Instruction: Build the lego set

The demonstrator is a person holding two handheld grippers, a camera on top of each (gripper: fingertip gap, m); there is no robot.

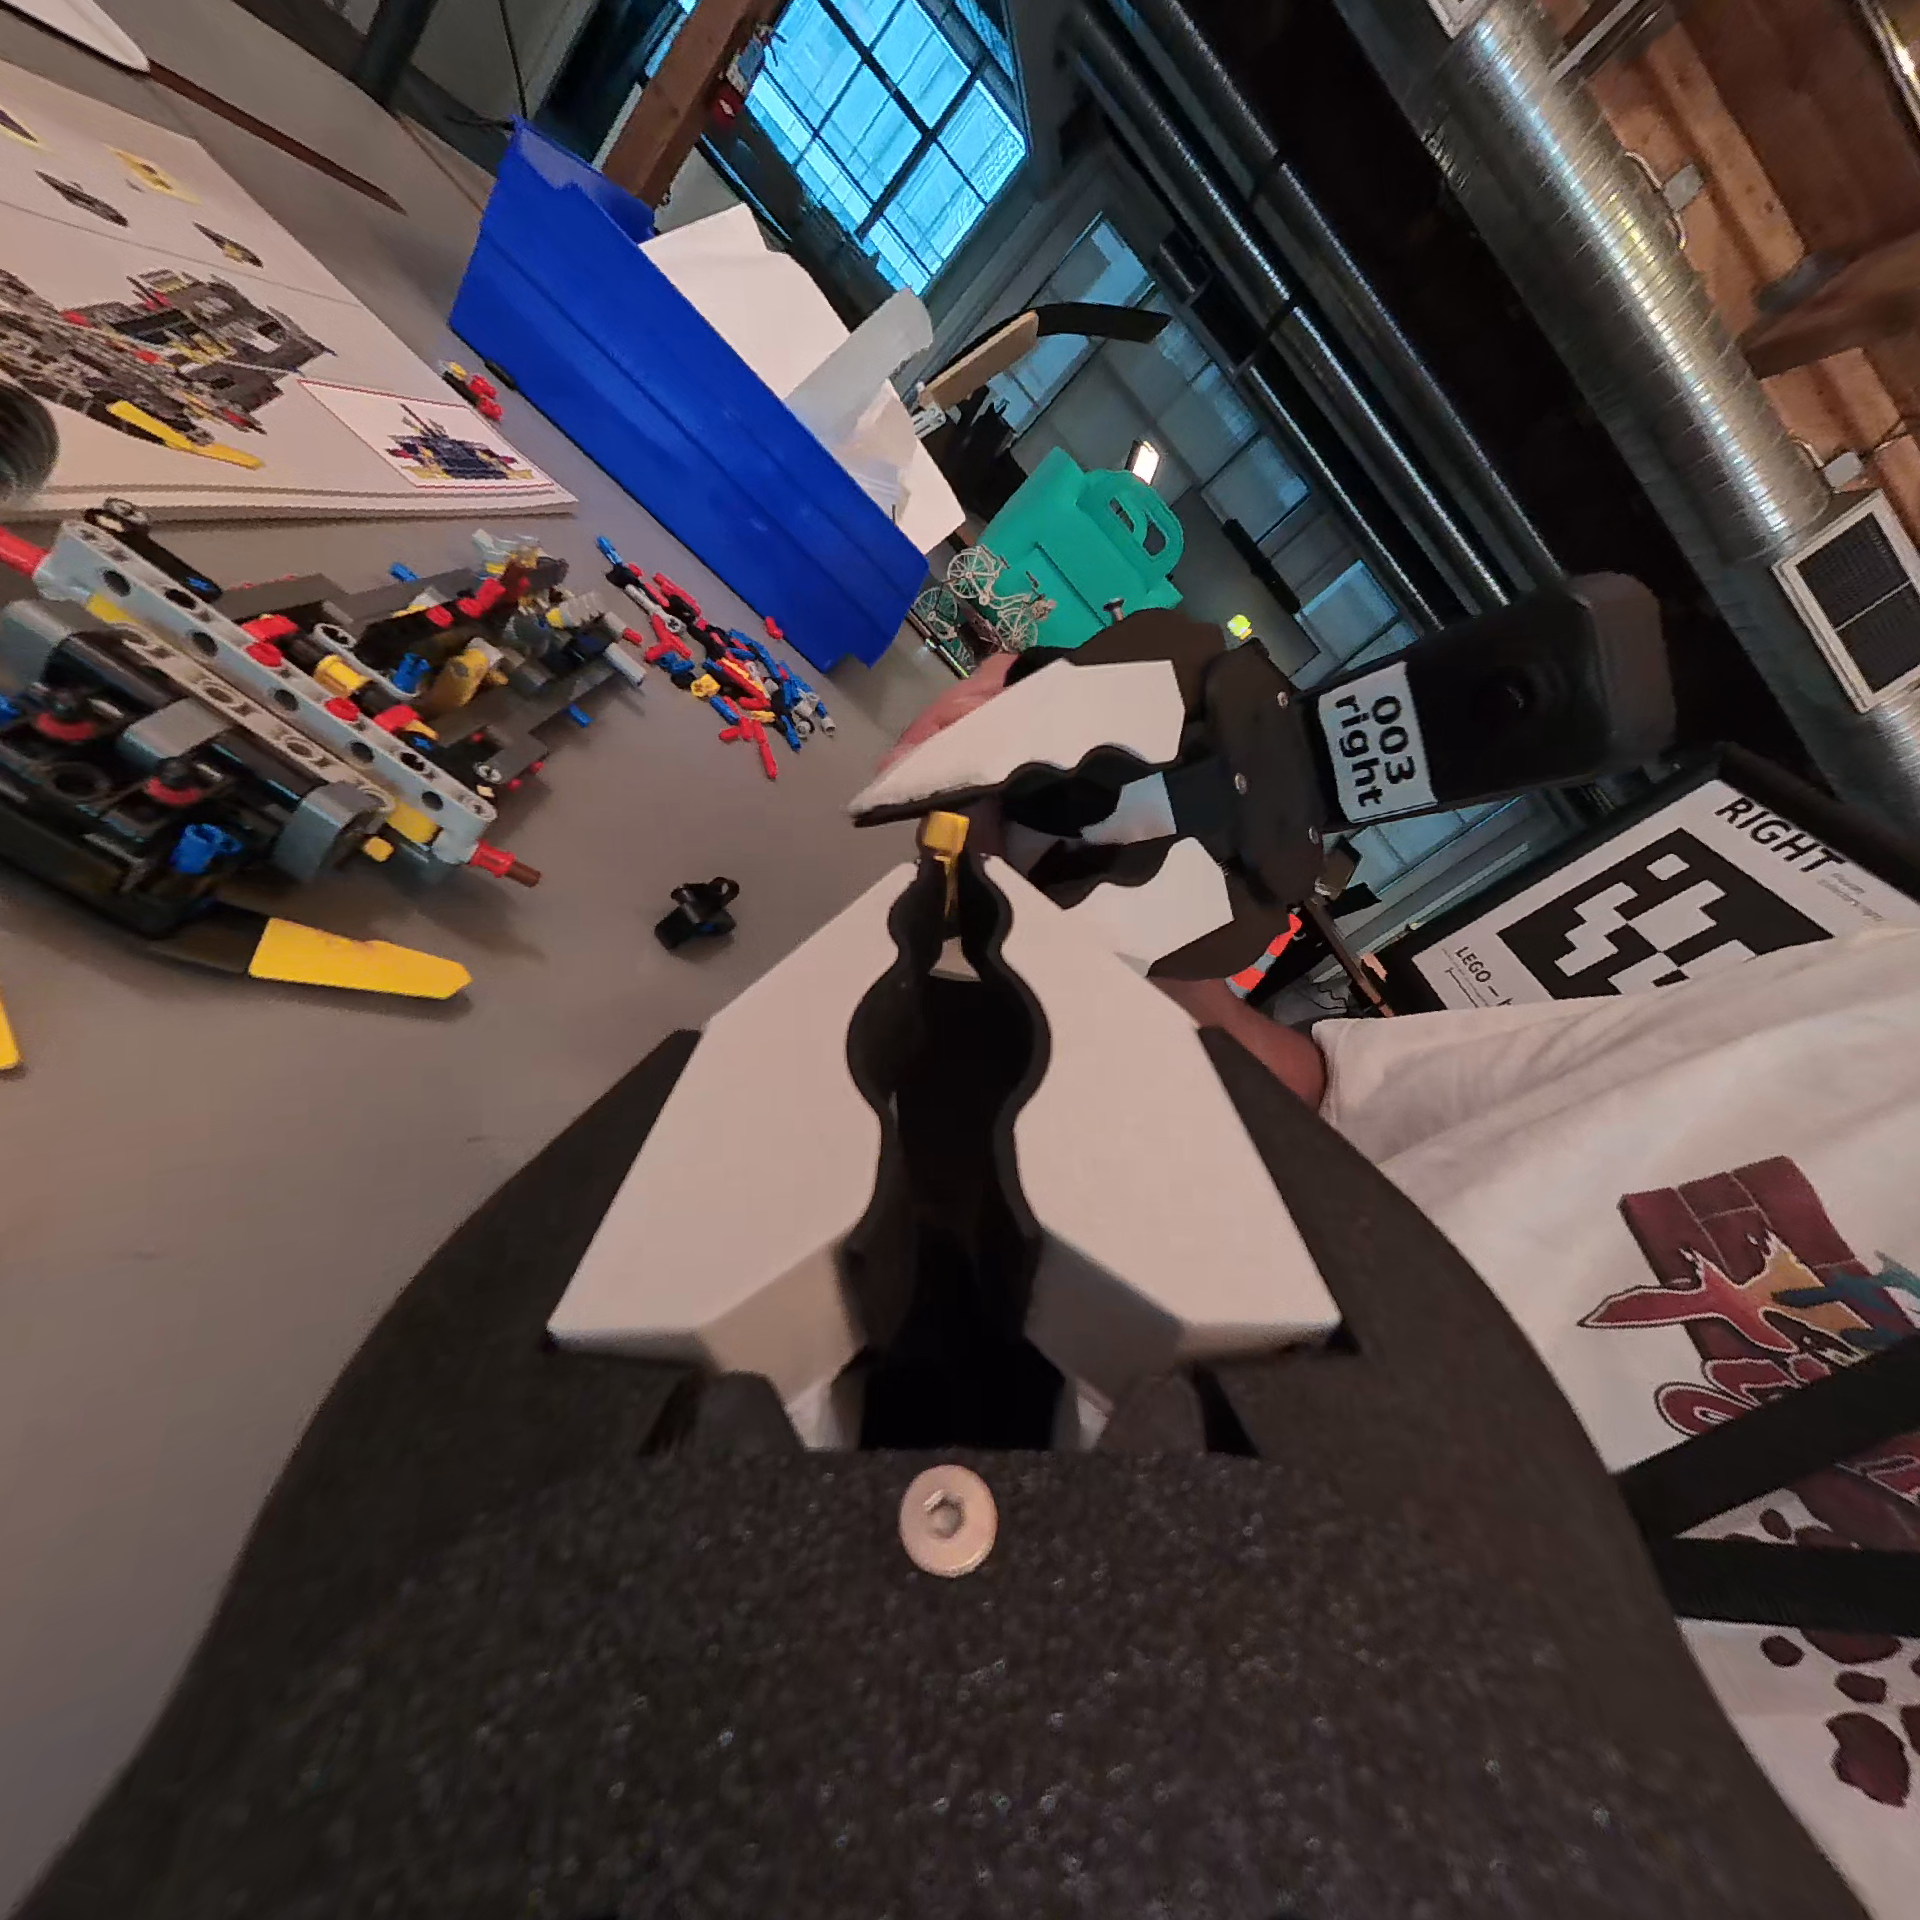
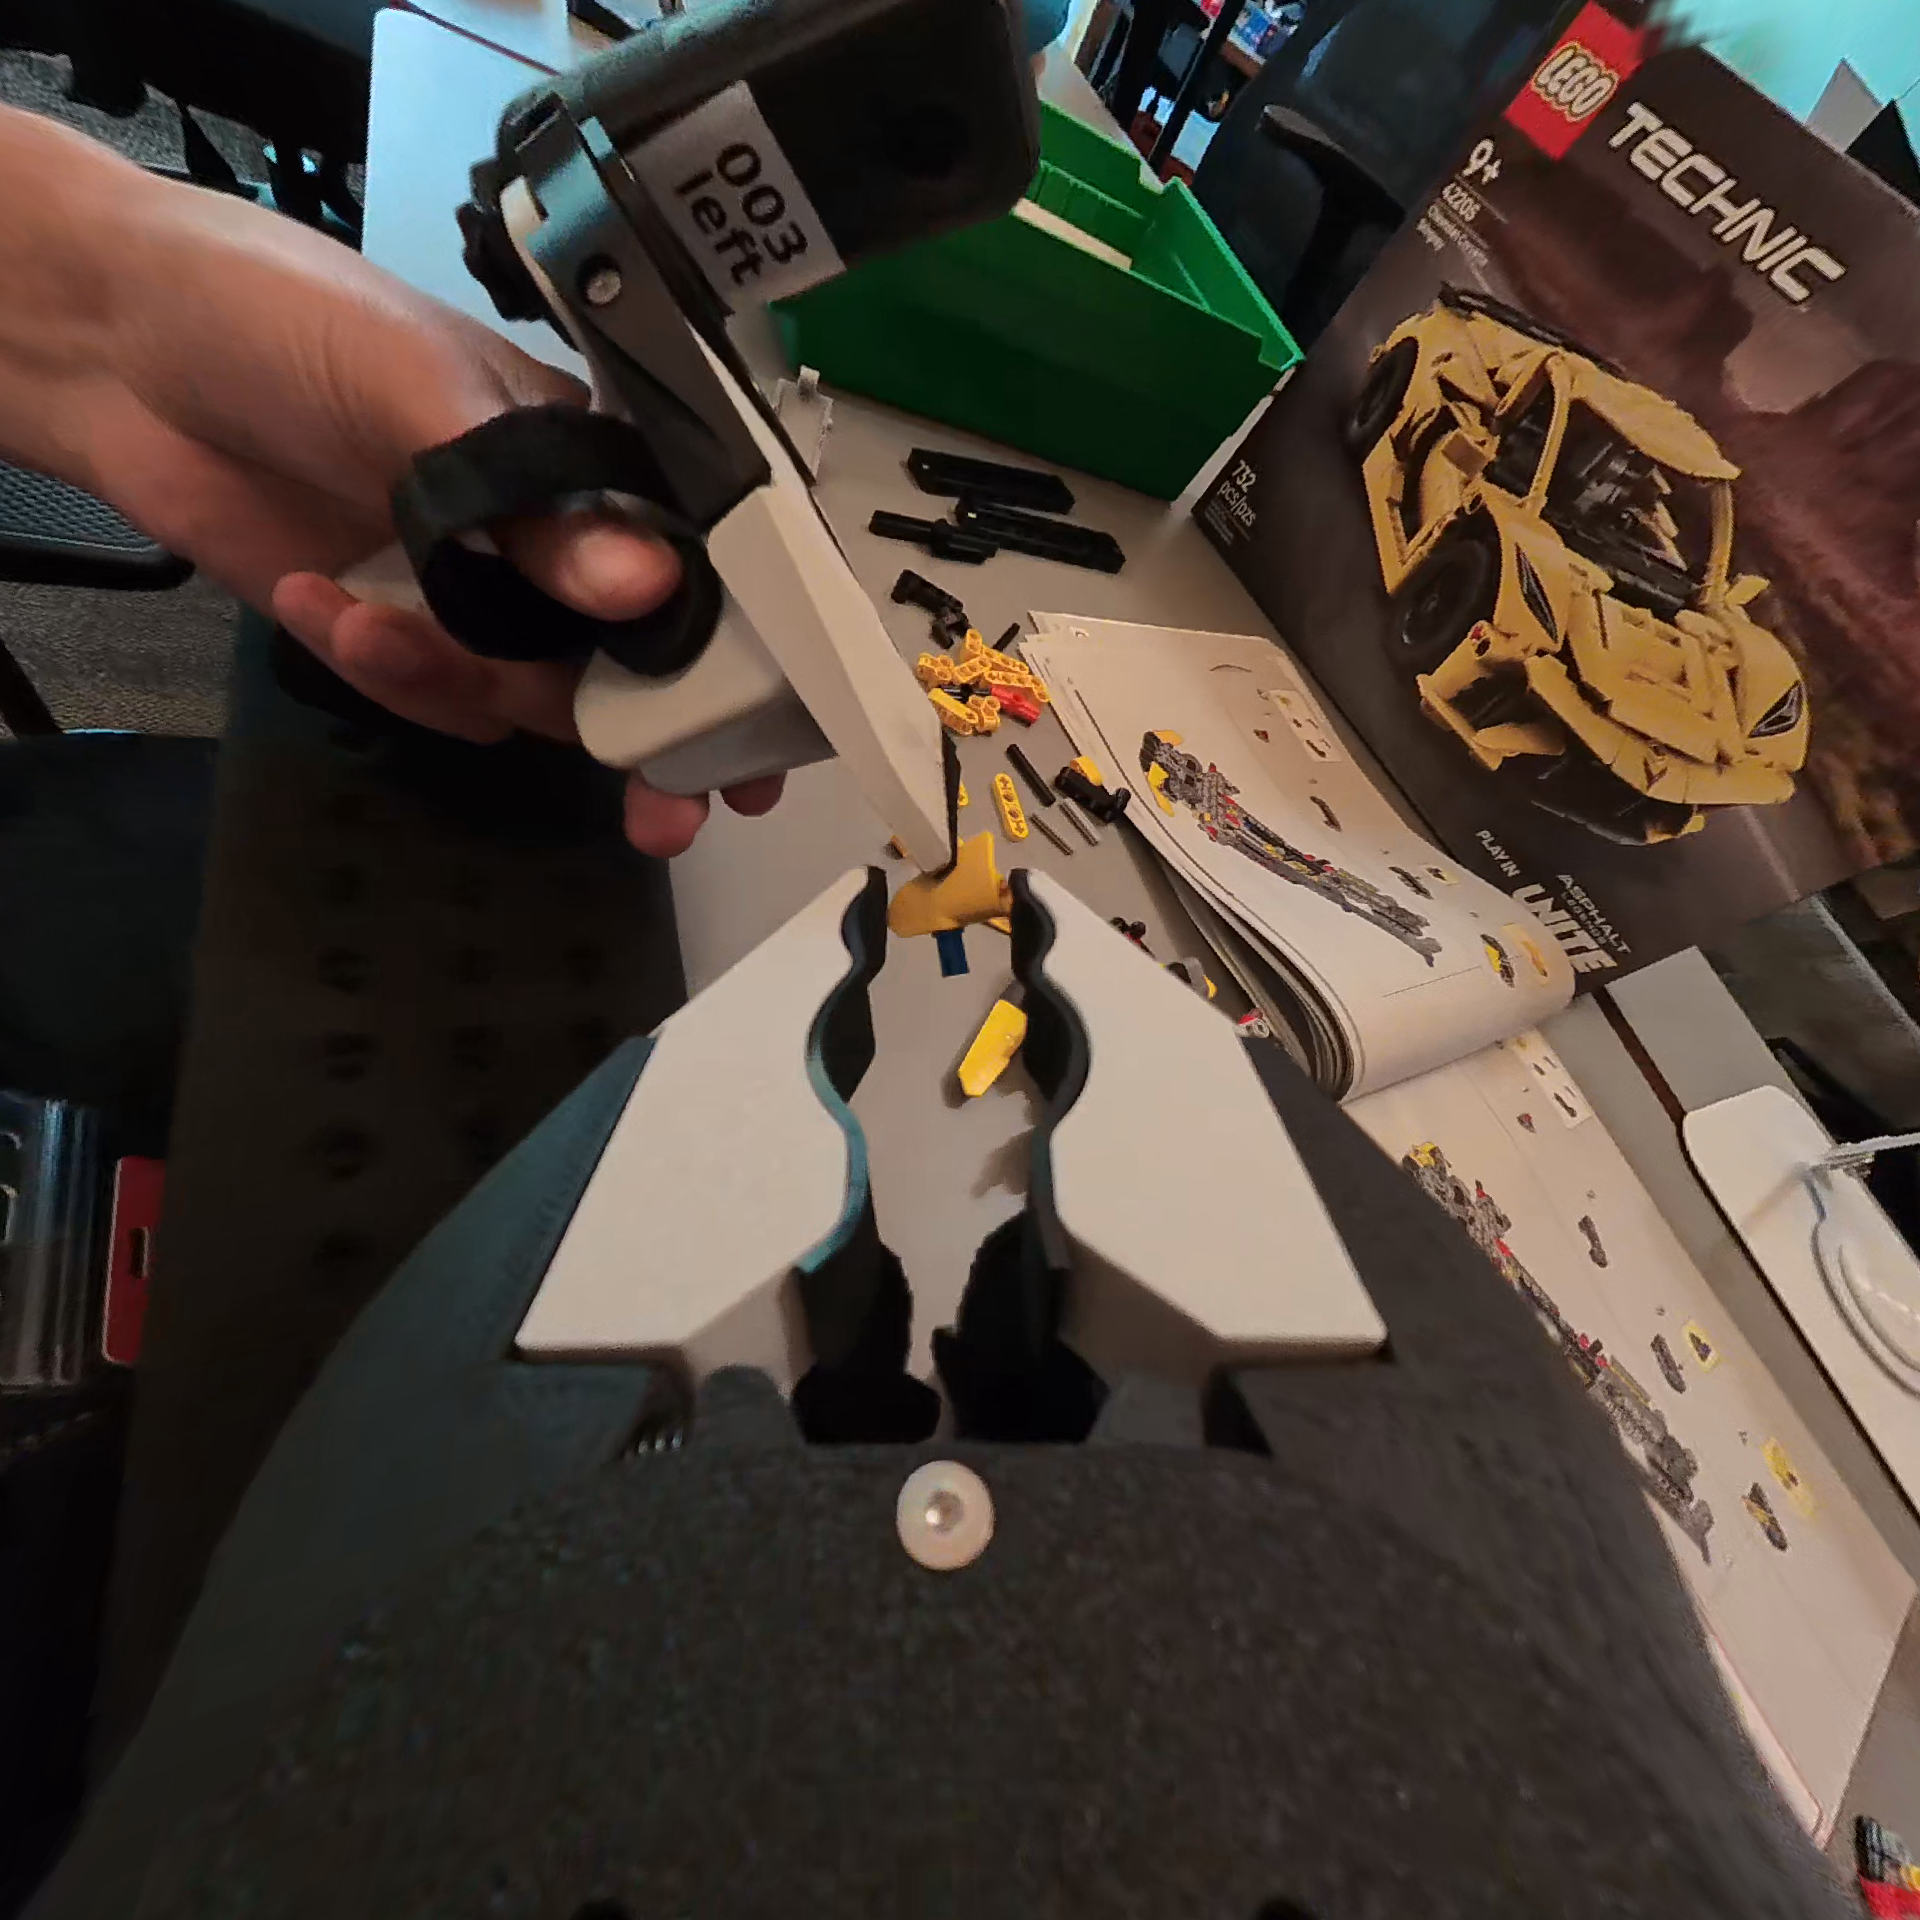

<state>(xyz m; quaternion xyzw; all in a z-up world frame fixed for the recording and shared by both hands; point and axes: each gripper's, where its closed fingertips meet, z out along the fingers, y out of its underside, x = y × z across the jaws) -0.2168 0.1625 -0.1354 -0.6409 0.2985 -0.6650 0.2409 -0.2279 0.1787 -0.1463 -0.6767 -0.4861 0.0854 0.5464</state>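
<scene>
A small yellow Lego piece (image 2: 951, 902) with a blue pin (image 2: 951, 951) under it hangs in the air between both grippers. My left gripper (image 1: 948, 871) is shut on the thin edge of the yellow piece (image 1: 945, 836). In the right wrist view it comes down from the upper left, held by a hand (image 2: 260, 416). My right gripper (image 2: 948, 891) has its tips against both sides of the same piece. In the left wrist view the right gripper (image 1: 966, 821) reaches in from the right. The partly built chassis (image 1: 260, 727) lies on the grey table (image 1: 312, 1195) to the left.
Loose red, blue and yellow pins (image 1: 727, 675) lie beside a blue bin (image 1: 675, 416) and instruction pages (image 1: 208, 343). A yellow panel (image 1: 353, 961) and a black part (image 1: 696, 914) lie nearer. A green bin (image 2: 1039, 332), the set box (image 2: 1558, 520), a booklet (image 2: 1299, 831) and black beams (image 2: 997, 520) are ahead. My two grippers' fingertips are within a few centimetres of each other.
</scene>
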